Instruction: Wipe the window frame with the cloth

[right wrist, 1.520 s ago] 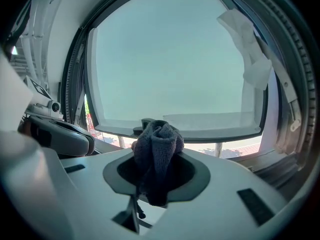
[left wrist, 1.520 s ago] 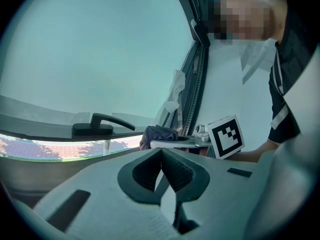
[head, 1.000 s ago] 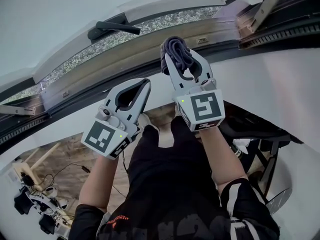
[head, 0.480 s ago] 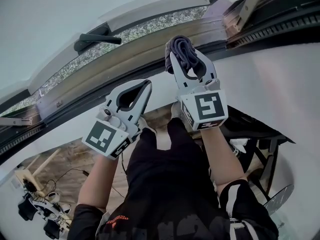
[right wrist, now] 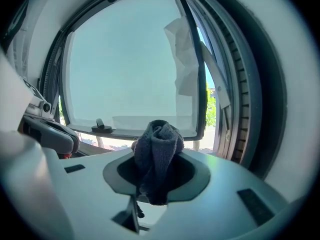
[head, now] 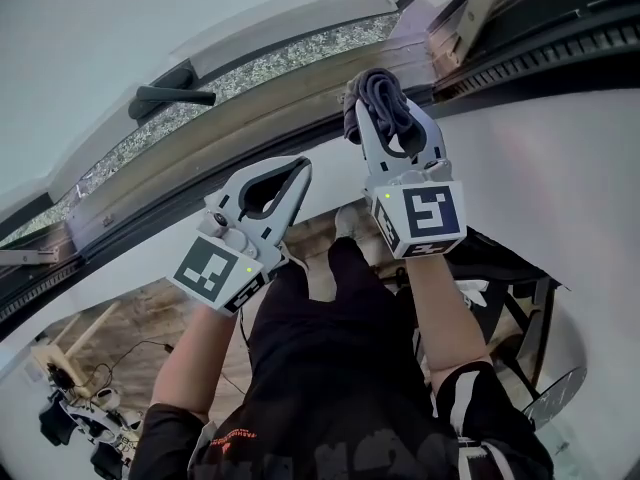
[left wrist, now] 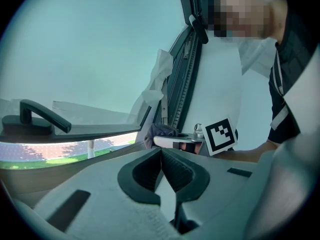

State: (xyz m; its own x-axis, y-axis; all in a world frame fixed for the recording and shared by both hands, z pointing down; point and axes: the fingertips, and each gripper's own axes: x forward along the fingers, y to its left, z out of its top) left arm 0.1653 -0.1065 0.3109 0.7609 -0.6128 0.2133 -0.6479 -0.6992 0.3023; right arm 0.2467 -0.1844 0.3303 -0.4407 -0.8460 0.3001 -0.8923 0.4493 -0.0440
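Between right fingers, perhaps terry cloth

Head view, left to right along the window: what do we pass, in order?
window handle → left tool, shut and empty → right tool clamped on the cloth → hinge arm

Black window handle, wooden floor

dark grey terry cloth, bunched into a rolled wad, was clamped between the jaws of the right gripper, its folded top protruding past the jaw tips. the wad sat against the weathered tan lower rail of the window frame, near the frame's right corner; contact with the rail could not be confirmed.
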